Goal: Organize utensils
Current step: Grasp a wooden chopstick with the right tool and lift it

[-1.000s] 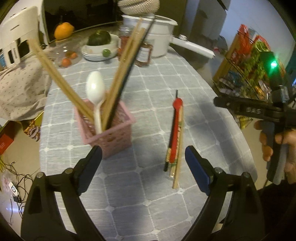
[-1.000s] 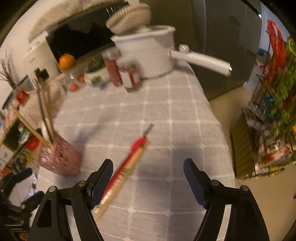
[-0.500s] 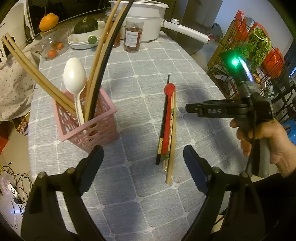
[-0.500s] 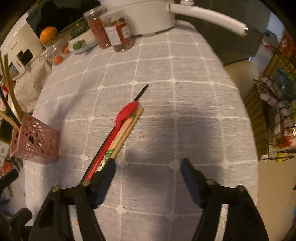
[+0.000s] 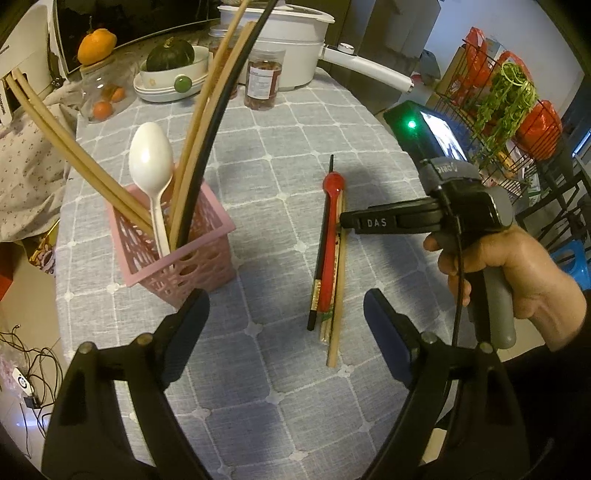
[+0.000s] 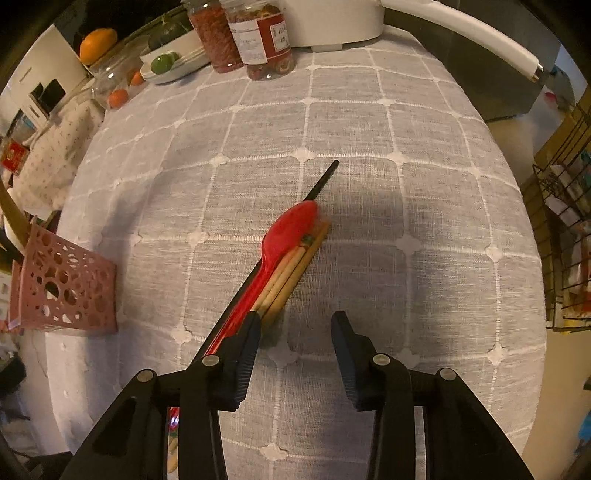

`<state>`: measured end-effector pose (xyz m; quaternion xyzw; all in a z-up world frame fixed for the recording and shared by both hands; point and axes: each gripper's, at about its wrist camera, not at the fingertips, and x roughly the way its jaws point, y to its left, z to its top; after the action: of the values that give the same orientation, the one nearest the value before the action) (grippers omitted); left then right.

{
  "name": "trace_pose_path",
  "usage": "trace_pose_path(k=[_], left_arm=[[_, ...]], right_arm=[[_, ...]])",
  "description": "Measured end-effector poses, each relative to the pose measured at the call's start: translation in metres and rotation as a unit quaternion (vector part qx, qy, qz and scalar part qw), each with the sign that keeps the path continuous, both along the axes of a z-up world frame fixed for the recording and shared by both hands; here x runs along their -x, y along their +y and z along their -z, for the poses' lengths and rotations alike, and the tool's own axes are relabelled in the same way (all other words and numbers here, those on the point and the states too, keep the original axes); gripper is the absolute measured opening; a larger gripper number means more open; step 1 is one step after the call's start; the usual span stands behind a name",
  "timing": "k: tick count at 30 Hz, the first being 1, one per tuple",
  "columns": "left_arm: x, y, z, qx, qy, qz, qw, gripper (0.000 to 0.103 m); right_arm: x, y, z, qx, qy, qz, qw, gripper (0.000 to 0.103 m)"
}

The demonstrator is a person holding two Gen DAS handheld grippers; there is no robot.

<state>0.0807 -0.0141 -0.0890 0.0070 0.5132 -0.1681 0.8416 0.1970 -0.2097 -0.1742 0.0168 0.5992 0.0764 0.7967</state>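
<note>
Progress: the pink basket (image 5: 173,236) already held a white spoon (image 5: 151,162), two pairs of tan chopsticks and one black stick, all leaning out over its rim. Left to sort, by my judgement: one bundle lying flat on the grey checked tablecloth (image 6: 369,129), namely the red spoon (image 6: 291,229), a black chopstick (image 6: 325,181) along its left side, and wooden chopsticks (image 6: 295,266) on its right, all touching and parallel.

My right gripper (image 6: 293,343) had come down over the near part of that bundle. Its jaws had just been closing and stood partly apart; in the right wrist view the left finger sat over the bundle and the gap between the pads showed only cloth, so nothing was clamped. My left gripper (image 5: 284,325) hung wide apart and empty, between basket and bundle.

Room: open cloth on the far side of the bundle up to the jars (image 6: 258,33) and white pot (image 5: 284,48). The table edge curved away close on the right, with a wire rack (image 5: 509,103) beyond. The basket stood just left of the bundle; its leaning sticks crowd the approach from above, I judged.
</note>
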Motion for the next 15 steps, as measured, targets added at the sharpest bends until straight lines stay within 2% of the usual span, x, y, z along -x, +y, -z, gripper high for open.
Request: trace_pose_path(k=[7, 9, 10, 13, 15], left_arm=[[0.000, -0.002, 0.002, -0.004, 0.000, 0.001, 1.0000, 0.086], [0.001, -0.002, 0.002, -0.006, -0.001, 0.001, 1.0000, 0.086], [0.001, -0.003, 0.002, -0.007, -0.001, 0.002, 1.0000, 0.086], [0.002, -0.004, 0.001, -0.010, -0.005, 0.007, 0.9999, 0.084], [0.003, -0.008, 0.000, -0.014, -0.007, 0.013, 0.9998, 0.082]], right_arm=[[-0.011, 0.012, 0.002, 0.021, 0.009, 0.000, 1.000, 0.039], [-0.013, 0.017, 0.002, 0.046, 0.010, -0.003, 0.999, 0.027], [-0.012, 0.018, 0.002, 0.056, 0.009, -0.008, 0.998, 0.027], [-0.012, 0.013, 0.002, 0.051, 0.013, -0.009, 0.999, 0.020], [-0.011, 0.004, 0.002, 0.046, 0.016, -0.003, 0.999, 0.010]])
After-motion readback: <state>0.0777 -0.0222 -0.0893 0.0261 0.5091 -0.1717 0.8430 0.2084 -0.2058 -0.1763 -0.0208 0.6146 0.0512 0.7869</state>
